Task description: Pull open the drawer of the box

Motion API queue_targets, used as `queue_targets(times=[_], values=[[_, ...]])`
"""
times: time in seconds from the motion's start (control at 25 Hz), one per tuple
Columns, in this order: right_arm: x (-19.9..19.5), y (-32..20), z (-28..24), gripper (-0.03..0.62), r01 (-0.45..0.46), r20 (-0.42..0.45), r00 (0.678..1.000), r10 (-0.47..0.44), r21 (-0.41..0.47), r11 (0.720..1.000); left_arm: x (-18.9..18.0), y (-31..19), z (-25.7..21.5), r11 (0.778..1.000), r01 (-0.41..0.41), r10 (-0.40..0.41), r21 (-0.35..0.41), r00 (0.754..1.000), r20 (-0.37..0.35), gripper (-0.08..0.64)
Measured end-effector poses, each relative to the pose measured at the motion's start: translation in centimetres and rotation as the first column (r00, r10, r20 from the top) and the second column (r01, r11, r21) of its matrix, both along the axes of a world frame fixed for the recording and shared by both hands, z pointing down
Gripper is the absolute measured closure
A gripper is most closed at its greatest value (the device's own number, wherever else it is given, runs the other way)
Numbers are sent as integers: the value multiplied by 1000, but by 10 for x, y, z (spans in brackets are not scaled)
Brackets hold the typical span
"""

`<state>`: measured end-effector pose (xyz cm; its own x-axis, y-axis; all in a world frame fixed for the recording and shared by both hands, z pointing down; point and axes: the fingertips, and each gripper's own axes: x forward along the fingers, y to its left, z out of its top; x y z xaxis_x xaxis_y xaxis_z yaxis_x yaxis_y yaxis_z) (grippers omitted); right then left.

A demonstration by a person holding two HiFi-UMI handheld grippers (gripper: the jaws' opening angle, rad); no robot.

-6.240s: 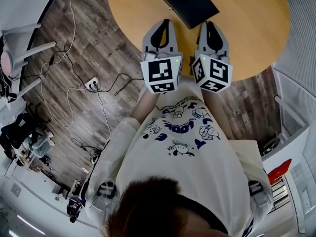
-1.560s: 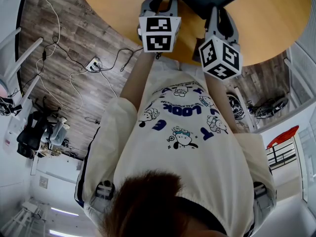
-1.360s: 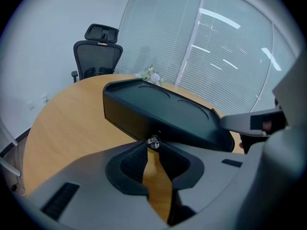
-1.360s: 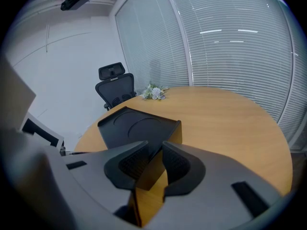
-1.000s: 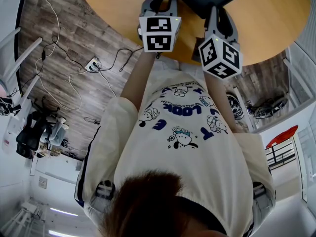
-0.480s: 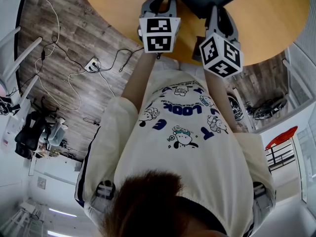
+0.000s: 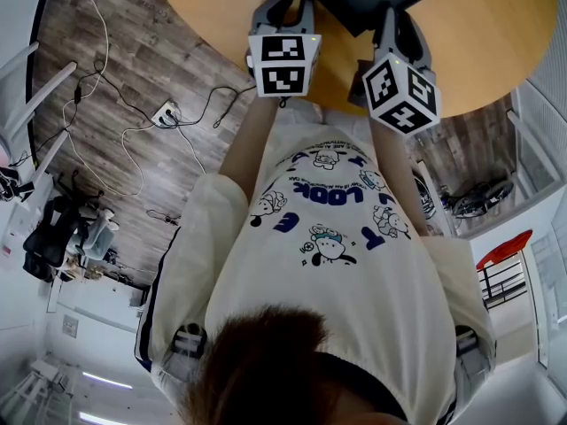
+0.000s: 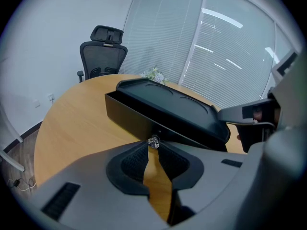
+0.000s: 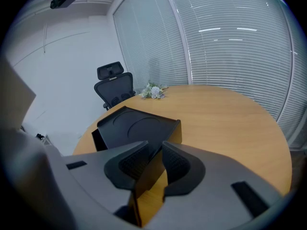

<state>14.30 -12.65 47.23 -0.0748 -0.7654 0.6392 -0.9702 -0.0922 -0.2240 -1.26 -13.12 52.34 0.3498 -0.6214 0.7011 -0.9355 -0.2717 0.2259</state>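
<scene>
Matt black box (image 8: 163, 104) — smooth, faint sheen on top. Glinting knob (image 8: 154, 142), metal-look. Table (image 8: 72, 123) of smooth pale wood. Left gripper (image 8: 153, 148) — matt grey plastic, ribbed dark pads (image 8: 134, 164).

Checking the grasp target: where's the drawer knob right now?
Left gripper view, centre: the drawer knob sits on the black box front face, pinched at the tips of the left tongs.

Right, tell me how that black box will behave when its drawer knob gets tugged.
The box looks shallow and rigid, probably light, so it could slide on the smooth table when pulled; the right gripper on its corner should steady it. The knob is small and glossy, so the left gripper may slip off it.
</scene>
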Motion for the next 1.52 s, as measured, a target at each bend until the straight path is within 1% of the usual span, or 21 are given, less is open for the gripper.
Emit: queue_targets(times=[0.96,1.52], values=[[1,-1,-2,489,6,16,1000,-6,9,1000,-19,20,-2,999,41,-41,-27,999,29,486],[-2,-2,-1,489,12,7,1000,-12,3,1000,-31,32,0,998,50,-49,-44,998,34,486]])
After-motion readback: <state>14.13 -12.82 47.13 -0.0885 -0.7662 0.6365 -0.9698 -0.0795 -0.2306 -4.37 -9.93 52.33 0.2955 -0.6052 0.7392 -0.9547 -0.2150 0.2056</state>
